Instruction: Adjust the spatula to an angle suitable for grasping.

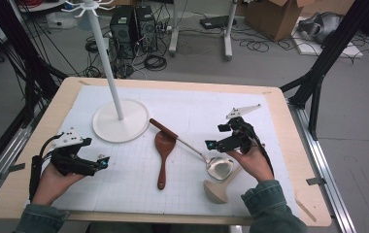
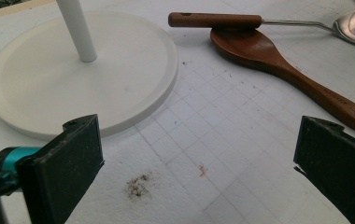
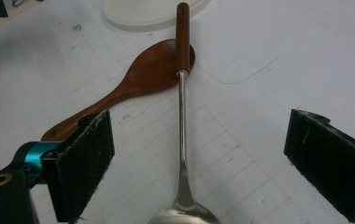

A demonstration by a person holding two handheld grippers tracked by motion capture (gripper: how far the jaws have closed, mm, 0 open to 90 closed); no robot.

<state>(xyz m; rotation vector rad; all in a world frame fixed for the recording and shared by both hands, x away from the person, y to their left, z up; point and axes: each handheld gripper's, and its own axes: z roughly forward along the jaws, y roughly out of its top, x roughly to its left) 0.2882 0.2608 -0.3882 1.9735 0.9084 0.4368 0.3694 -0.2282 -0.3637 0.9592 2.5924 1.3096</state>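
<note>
Fingers [image 3: 80,163] of the right gripper [image 1: 221,141] spread wide above the metal ladle [image 3: 181,135]. Its handle rests across the wooden spoon [image 3: 138,79]. Left gripper [image 1: 97,162] hangs open over the tabletop [image 1: 279,145].

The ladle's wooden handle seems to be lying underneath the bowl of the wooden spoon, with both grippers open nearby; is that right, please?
Not quite: the ladle's wooden handle lies on top of the wooden spoon's bowl, not underneath it, as the right gripper view shows. The rest holds: the left gripper and the right gripper are both open nearby.
</note>
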